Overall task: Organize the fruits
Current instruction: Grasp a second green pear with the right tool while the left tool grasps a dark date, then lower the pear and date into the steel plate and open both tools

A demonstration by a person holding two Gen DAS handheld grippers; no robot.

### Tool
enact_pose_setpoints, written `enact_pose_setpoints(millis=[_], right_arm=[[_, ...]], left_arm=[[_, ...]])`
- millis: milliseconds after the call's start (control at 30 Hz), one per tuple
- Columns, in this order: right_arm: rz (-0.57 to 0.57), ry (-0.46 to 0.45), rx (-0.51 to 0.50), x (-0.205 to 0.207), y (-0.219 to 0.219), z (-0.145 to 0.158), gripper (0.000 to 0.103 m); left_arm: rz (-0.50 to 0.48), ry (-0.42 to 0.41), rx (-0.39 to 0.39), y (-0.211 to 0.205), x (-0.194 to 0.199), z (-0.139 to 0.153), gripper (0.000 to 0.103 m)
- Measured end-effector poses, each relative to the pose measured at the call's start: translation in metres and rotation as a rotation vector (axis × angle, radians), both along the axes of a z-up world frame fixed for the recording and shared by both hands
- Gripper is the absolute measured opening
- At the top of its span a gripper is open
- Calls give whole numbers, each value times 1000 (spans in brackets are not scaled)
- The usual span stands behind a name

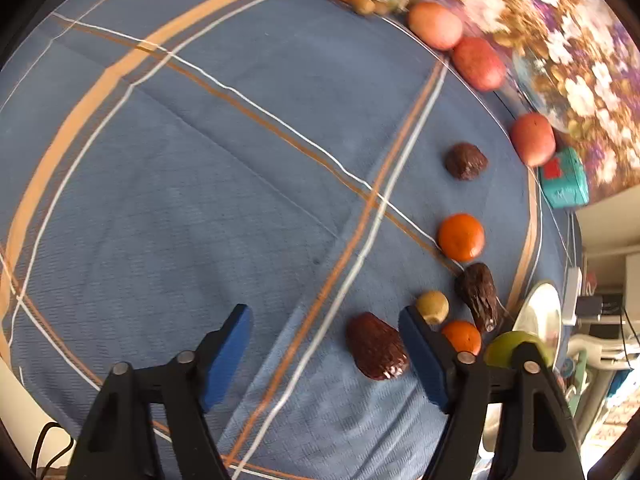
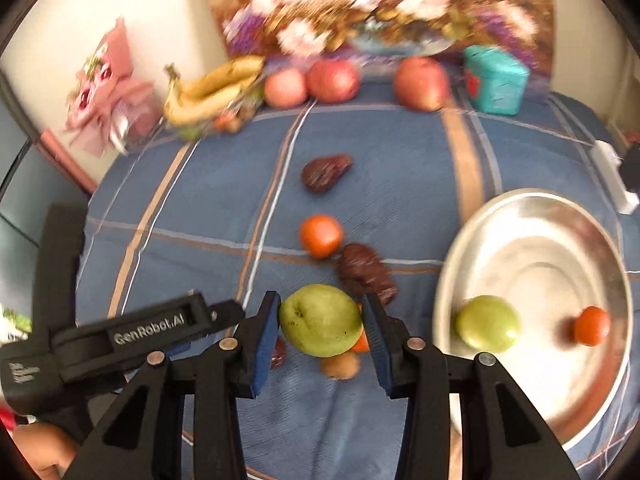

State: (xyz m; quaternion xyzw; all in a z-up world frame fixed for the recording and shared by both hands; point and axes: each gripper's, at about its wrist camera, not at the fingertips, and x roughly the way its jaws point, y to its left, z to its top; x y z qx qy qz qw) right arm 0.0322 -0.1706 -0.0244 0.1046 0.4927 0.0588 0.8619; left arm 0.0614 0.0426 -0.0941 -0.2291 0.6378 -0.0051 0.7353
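Green fruit [image 2: 320, 320] clamped between blue pads of right hand-held gripper [image 2: 322, 322], lifted above blue plaid cloth [image 2: 200, 216]. Just beyond it: dark wrinkled fruit [image 2: 366, 274], then orange [image 2: 321, 236]. Right of it: metal bowl [image 2: 448, 280] holding second green fruit [image 2: 488, 323] and small orange [image 2: 592, 325]. Left hand-held gripper [image 1: 326, 354] spread wide, holding nothing, low over cloth; dark brown fruit [image 1: 376, 346] just inside its right finger.

A blue plaid tablecloth [image 2: 168, 216] with orange and white stripes is covering the table. A floral painting [image 2: 380, 4] is leaning against the wall behind it, with a teal box [image 2: 496, 80] sitting just in front. A pink wrapped bouquet [image 2: 108, 92] is resting in the far-left corner.
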Motion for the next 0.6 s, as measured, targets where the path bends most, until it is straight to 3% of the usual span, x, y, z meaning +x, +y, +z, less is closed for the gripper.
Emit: enact_pose_setpoints(millis=[67,200,333,433,600], right_arm=[[-27,0,12,0,-9,1,43],[-80,20,51,-3,-23,-3,43],[-93,17,65,-3,-28,-3,43],[-99,13,74,-4,-30,-1,43],[-119,4,97,-6,-36,1,43]], left_arm=[[-20,8,-9,-6,0,-1,74],[-70,13,-32,-20,-1,-3,57],[-109,7,-41,-32,-1,-1,50],[-140,-5,-56,-40,0,1,35],[-155,-53,-30,-48,0,13,35]])
